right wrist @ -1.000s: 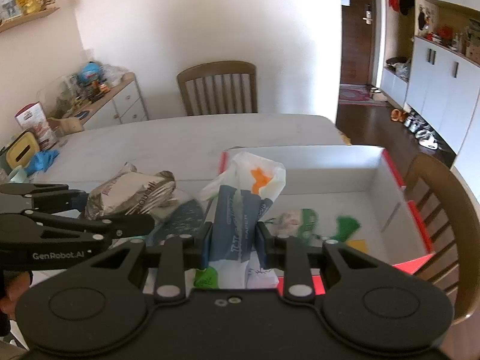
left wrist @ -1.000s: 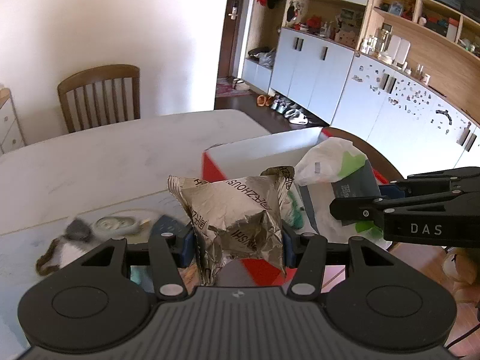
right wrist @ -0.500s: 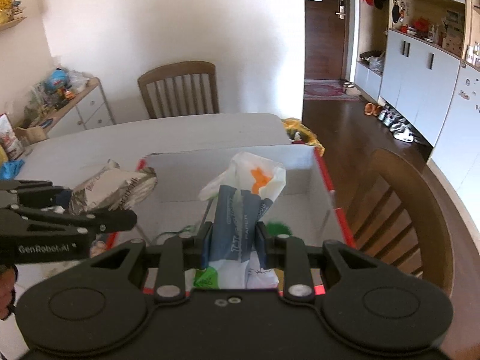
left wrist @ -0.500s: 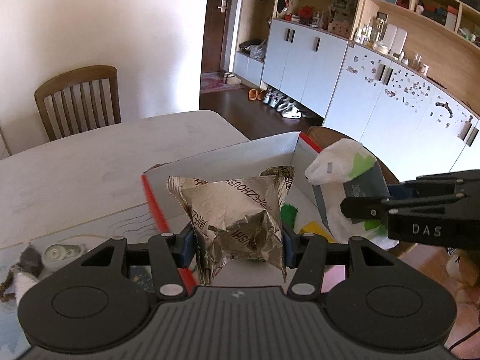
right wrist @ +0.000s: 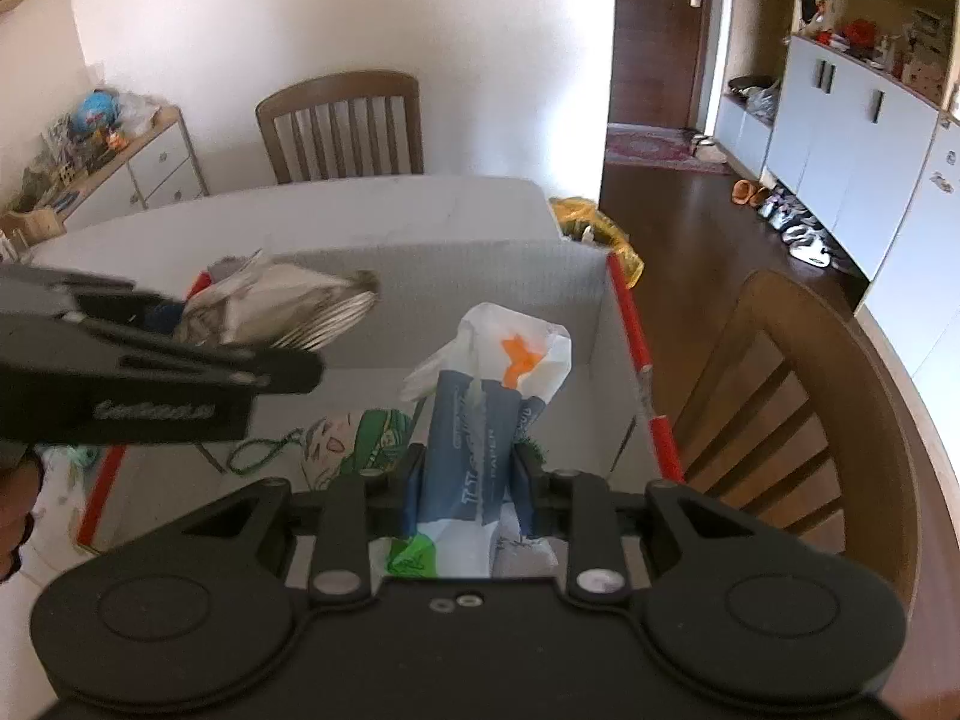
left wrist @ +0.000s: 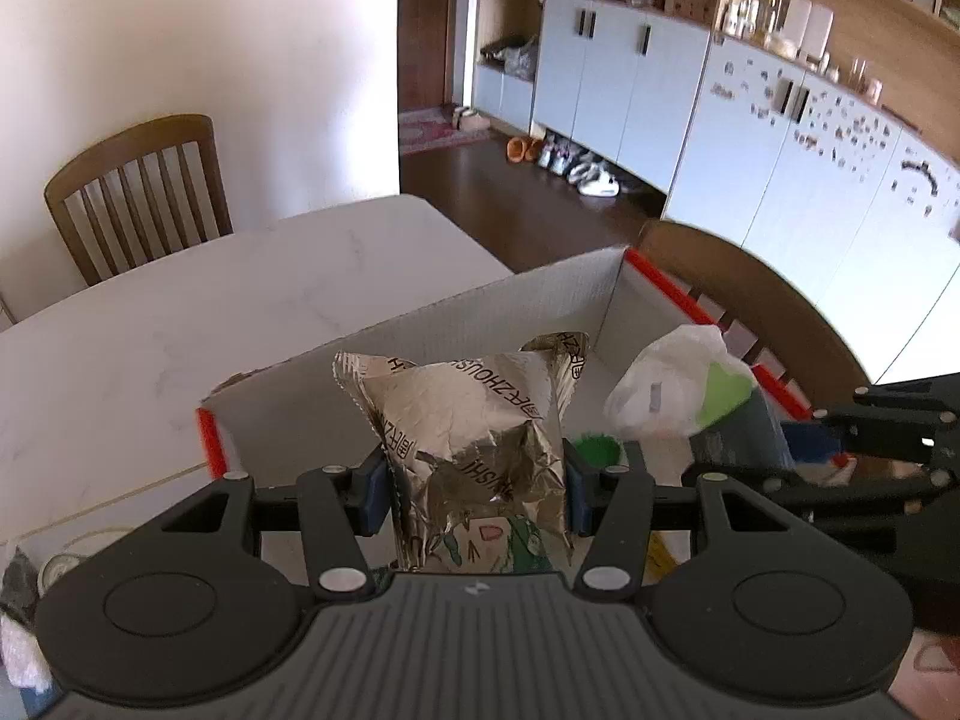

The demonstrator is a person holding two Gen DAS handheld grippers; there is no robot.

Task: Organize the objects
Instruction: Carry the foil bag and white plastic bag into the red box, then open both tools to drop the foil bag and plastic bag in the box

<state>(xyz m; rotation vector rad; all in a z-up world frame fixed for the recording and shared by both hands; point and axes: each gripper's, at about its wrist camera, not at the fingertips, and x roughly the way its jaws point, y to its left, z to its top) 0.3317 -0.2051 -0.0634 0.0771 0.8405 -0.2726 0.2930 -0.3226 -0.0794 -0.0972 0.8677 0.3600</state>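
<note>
My left gripper (left wrist: 477, 489) is shut on a crinkled silver foil packet (left wrist: 474, 420) and holds it above the open white cardboard box (left wrist: 480, 312) with red edges. That packet (right wrist: 288, 312) and the left gripper (right wrist: 150, 384) also show at the left of the right wrist view. My right gripper (right wrist: 467, 483) is shut on a blue and white tissue pack (right wrist: 480, 414) in thin plastic, over the box (right wrist: 480, 264). The tissue pack (left wrist: 678, 396) hangs at the right of the left wrist view. A green-printed item (right wrist: 360, 438) and a green cord (right wrist: 264, 450) lie on the box floor.
The box stands at the edge of a white marble table (left wrist: 180, 324). One wooden chair (right wrist: 798, 420) is close by the box's right side, another (right wrist: 342, 120) at the table's far side. Small items (left wrist: 54, 570) lie on the table at the left. Cabinets line the right wall.
Both grippers have carried their packets rightward and downward over the box. The box now fills the middle of both views and the table clutter has slid off to the left.
</note>
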